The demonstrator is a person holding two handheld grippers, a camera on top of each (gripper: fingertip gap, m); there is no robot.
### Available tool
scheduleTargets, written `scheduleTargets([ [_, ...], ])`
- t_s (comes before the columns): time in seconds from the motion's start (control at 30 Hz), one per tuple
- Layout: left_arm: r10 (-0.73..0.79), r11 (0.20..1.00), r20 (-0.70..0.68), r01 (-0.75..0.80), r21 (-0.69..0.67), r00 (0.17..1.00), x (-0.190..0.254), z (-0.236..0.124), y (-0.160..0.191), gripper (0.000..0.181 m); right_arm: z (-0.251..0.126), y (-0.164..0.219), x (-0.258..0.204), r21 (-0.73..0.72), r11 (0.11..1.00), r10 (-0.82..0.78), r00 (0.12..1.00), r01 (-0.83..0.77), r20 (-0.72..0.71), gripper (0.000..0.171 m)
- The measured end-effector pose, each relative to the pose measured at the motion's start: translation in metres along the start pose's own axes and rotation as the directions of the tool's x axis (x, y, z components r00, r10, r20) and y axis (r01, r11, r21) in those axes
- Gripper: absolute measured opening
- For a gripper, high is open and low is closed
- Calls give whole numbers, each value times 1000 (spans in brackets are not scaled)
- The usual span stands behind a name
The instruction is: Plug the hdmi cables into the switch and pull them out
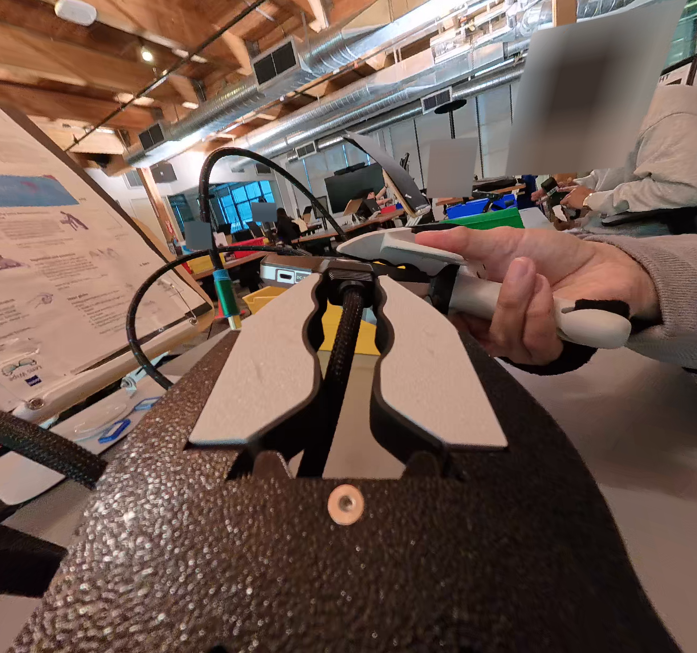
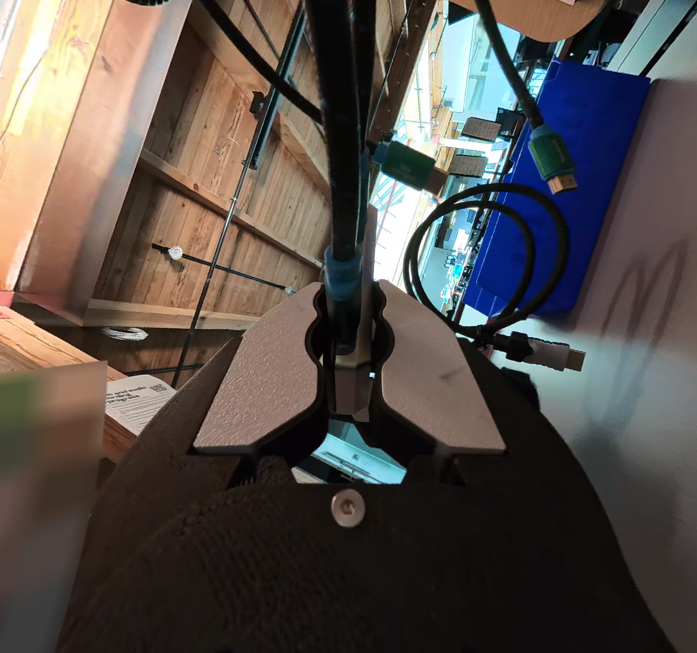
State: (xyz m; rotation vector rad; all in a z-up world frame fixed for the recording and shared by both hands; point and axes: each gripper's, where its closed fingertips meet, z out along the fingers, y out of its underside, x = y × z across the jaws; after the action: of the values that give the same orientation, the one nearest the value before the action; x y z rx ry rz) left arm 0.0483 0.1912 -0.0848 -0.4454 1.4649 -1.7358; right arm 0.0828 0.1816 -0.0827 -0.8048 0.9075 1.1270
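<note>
In the left wrist view my left gripper (image 1: 349, 286) is shut on the black ribbed plug (image 1: 349, 276) of a black braided HDMI cable (image 1: 345, 336) that runs back between the fingers. The plug's tip meets the silver switch (image 1: 283, 270) just ahead. A hand holds the right gripper's white handle (image 1: 490, 295) at the right. In the right wrist view my right gripper (image 2: 349, 291) is shut on the grey switch (image 2: 352, 382). A blue-collared plug (image 2: 341, 276) sits in the switch. Two green plugs (image 2: 407, 169) (image 2: 552, 155) hang loose.
A clipboard with a printed sheet (image 1: 75, 276) leans at the left. A green plug (image 1: 226, 295) dangles beside it. A coiled cable with a silver plug (image 2: 547, 352) lies on the white table near a blue bin (image 2: 584, 182). A person in grey sits at the right (image 1: 663, 167).
</note>
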Motion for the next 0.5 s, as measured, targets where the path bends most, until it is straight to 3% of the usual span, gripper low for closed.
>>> scheduleTargets([
  [0.3, -14, 997, 18, 15, -72, 1000, -2, -1, 4, 23, 1, 0, 6, 4, 1000, 26, 1000, -26, -2, 22],
  [0.5, -120, 993, 20, 120, -8, 993, -7, -3, -6, 23, 3, 5, -9, -61, 989, -135, 990, 138, 51, 37],
])
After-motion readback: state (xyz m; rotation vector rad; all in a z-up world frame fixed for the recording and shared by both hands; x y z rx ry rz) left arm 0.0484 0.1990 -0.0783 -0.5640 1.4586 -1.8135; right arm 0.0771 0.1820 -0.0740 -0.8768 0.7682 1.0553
